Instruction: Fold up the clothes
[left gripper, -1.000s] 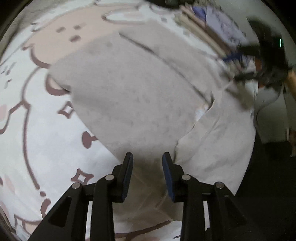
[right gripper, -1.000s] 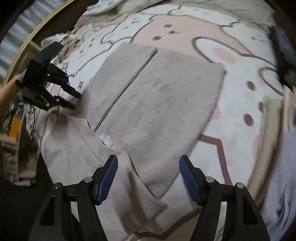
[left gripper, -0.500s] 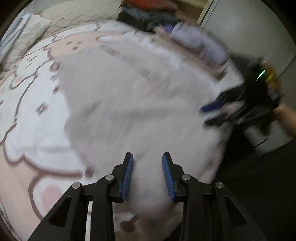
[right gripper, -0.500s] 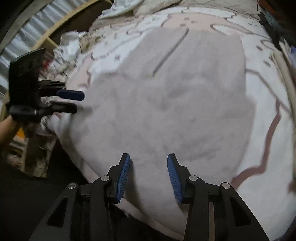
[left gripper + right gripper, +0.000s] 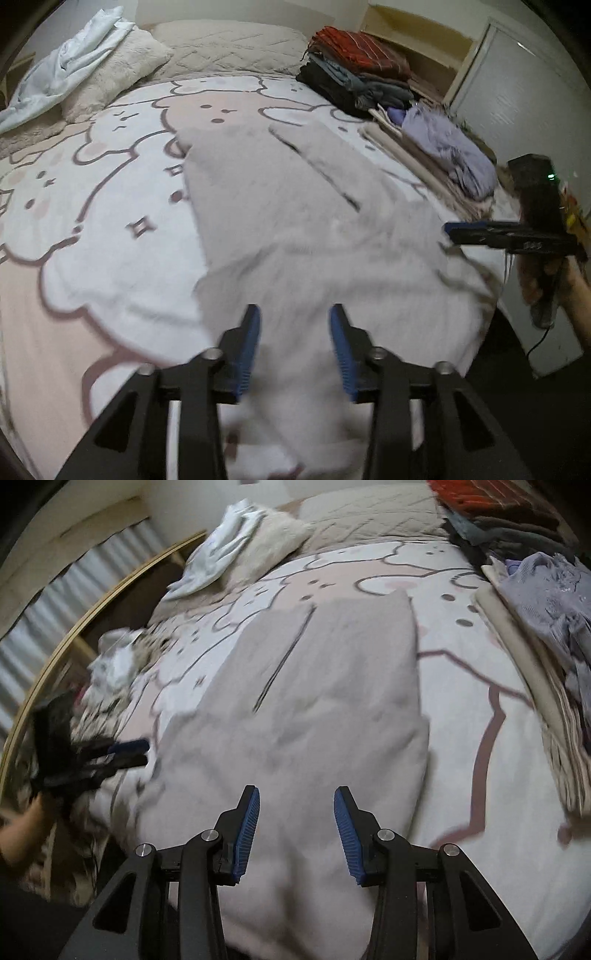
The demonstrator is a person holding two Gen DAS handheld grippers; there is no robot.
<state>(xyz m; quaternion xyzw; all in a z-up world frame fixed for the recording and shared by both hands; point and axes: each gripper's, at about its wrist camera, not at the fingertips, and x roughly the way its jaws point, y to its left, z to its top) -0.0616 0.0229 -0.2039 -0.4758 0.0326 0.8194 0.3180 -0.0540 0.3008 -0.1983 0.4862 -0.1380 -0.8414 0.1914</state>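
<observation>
On cartoon-print bedsheet [image 5: 110,258]: fuzzy grey garment [image 5: 295,229] w/ dark zip.

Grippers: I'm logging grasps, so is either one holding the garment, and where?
Neither. The left gripper, jaws opening, and the right gripper hang open above the garment.

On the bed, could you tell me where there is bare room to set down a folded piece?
Free: the bunny-print cover between the grey garment and the pillows. Narrower: the strip between garment and purple pile. Crowded: that side, with the stacked clothes.
</observation>
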